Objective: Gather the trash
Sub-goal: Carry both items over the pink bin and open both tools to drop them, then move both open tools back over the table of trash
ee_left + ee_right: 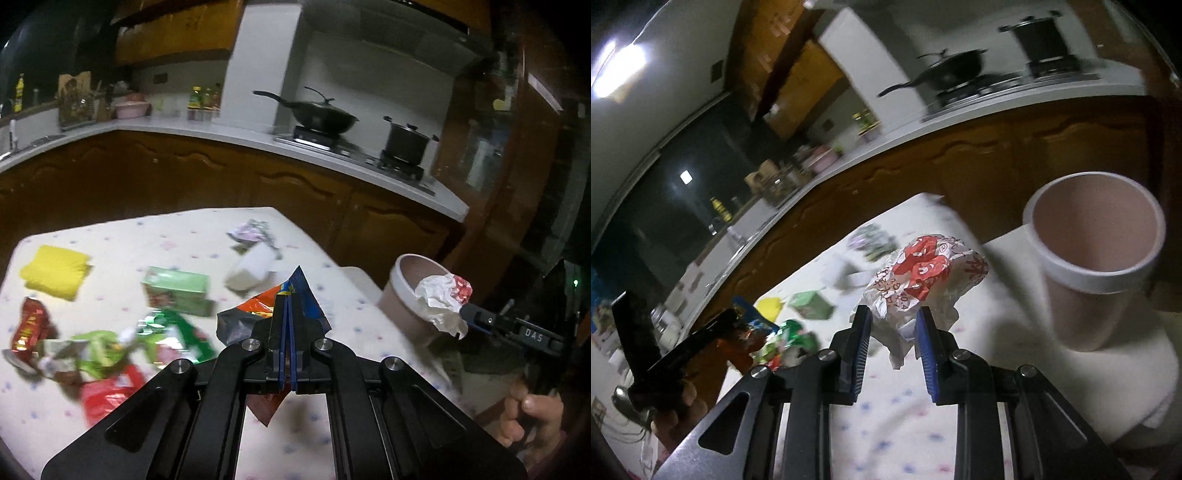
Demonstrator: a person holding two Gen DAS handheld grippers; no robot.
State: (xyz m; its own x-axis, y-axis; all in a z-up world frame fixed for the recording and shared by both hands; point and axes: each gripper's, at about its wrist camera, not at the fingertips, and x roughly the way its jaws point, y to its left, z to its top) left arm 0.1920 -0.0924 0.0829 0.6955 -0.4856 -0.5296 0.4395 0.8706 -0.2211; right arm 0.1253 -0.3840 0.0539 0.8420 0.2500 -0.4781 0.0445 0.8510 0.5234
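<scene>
So my left gripper (287, 295) is clamped on a blue-orange snack wrapper (258, 314), right gripper (892, 317) pinching crumpled red-white paper (923, 273) beside the pink bin (1097, 266).

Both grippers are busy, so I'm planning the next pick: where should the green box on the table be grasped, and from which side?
Probably from above, closing across the two long side faces near the middle. The green box lies flat on the table, apart from the wrappers in front; blur hides finer detail.

text: "DAS" | on: right gripper (466, 311) body | wrapper print: blurred, unreadable
</scene>
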